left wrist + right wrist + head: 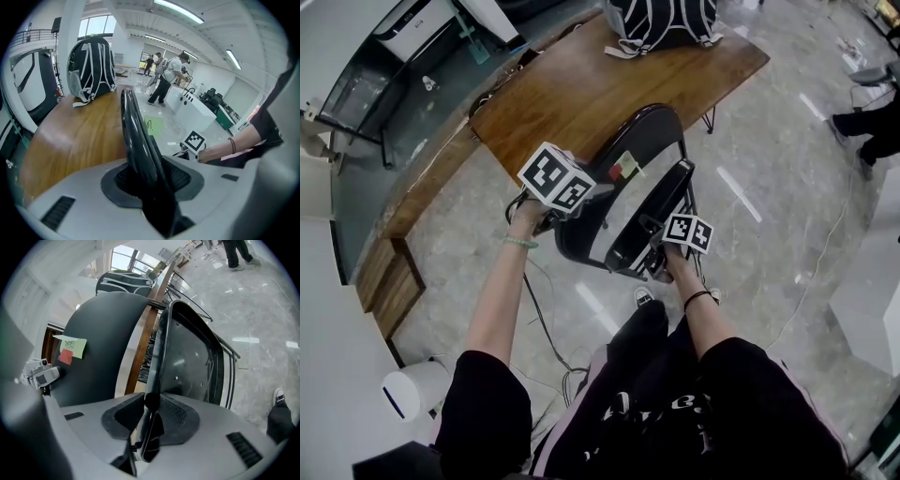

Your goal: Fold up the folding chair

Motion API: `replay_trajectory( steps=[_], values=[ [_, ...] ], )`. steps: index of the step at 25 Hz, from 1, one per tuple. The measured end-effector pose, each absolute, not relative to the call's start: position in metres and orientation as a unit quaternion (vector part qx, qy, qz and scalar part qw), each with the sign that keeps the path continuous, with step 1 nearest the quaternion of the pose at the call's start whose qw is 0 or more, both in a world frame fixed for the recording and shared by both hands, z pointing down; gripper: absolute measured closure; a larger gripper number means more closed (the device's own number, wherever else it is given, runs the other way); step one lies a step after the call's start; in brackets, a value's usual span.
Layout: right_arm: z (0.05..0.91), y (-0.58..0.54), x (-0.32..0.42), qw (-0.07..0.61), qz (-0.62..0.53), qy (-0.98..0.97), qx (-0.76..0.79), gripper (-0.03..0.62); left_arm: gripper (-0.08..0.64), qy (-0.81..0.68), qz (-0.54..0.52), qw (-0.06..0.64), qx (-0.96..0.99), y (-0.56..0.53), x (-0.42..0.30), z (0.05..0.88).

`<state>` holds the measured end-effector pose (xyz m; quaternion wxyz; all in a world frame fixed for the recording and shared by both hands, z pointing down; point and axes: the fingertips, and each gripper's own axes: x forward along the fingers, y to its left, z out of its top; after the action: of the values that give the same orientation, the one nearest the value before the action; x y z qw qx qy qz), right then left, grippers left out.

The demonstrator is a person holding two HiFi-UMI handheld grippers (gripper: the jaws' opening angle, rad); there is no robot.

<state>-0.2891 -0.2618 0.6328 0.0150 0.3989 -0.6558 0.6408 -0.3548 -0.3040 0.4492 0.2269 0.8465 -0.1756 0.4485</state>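
Grey stone-patterned floor [769, 197] and wooden table [581, 94], viewed from above.
A black-and-white backpack [661, 23] is noted at the table's far edge. The table, the folding chair [619, 183] just beside it, a dark cable [546, 328] and a white container [408, 392] are recorded on the floor.

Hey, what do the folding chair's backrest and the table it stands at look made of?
Backrest: black, smooth and glossy along its edge, so likely moulded plastic or painted metal; I can't tell which. Table: brown top with streaky grain and a soft sheen, so wood or wood veneer.
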Motion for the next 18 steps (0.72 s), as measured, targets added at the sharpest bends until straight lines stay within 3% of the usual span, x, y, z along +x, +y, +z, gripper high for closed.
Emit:
replay_trajectory(
  steps=[18],
  values=[
    [0.644, -0.289, -0.296, 0.054, 0.637, -0.647, 0.416, 0.486, 0.442, -0.239, 0.443, 0.225, 0.835, -0.358, -0.368, 0.470]
  ],
)
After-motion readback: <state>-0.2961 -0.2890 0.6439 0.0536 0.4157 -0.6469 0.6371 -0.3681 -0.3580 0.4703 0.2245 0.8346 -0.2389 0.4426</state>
